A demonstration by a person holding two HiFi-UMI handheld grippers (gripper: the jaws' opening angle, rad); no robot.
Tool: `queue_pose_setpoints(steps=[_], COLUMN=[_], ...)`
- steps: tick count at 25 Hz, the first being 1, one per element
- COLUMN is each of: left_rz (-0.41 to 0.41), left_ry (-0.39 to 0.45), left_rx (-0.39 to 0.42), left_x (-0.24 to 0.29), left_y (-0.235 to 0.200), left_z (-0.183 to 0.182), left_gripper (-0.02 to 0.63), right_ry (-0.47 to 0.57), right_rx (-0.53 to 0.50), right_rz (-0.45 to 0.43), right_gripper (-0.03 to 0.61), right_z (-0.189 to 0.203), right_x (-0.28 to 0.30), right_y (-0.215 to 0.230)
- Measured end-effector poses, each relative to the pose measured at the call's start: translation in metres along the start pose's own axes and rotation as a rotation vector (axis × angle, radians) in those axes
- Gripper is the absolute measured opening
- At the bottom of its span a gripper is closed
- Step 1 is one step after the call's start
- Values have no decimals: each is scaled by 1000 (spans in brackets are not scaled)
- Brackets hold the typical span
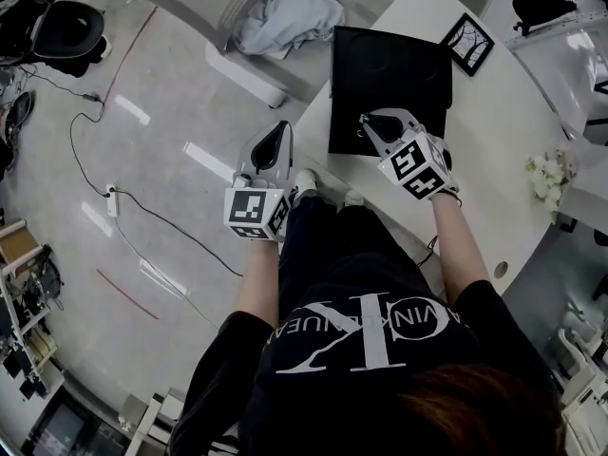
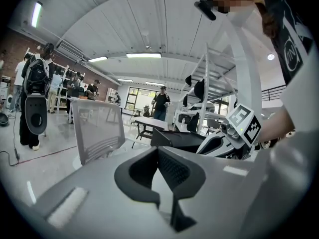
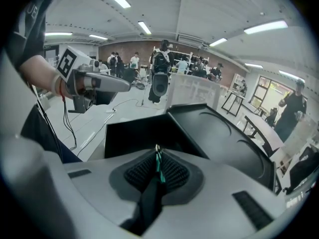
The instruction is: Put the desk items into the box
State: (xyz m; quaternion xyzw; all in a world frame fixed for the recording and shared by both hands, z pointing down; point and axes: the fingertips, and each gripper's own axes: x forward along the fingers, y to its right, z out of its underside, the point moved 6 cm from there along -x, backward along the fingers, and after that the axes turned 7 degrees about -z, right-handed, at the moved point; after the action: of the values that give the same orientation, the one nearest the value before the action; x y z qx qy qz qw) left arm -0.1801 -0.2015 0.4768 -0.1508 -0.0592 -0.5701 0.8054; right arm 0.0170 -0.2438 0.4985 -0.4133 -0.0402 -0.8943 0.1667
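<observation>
Thin green item [image 3: 159,169], pen-like, exact kind not resolvable. It is pinched edge-on between the closed fingers of the right gripper [image 1: 369,126], with its tip poking past them. The gripper sits at the near edge of the open black box [image 1: 399,55] on the white tabletop [image 1: 494,131].

Left gripper [image 1: 275,139]: fingers apart, empty, off the tabletop edge.

Judgement: placing step. Carry the tip fully past the near wall, lower it into the cavity, and part the fingers low so it doesn't bounce out.

Framed picture [image 1: 467,43] and white flowers [image 1: 548,174] lie outside the box.
</observation>
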Motion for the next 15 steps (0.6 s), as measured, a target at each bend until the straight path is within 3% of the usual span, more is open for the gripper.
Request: queue_pose_setpoints(steps=[15], left_rz=[-9], left_ry=[9], left_rx=[-10], left_x=[-10], left_y=[-6], left_z=[0], left_gripper=[11], right_ry=[-37], right_rx=[-24], right_rz=[-43], right_gripper=[35], right_z=[-1], right_x=[3], right_y=[-12])
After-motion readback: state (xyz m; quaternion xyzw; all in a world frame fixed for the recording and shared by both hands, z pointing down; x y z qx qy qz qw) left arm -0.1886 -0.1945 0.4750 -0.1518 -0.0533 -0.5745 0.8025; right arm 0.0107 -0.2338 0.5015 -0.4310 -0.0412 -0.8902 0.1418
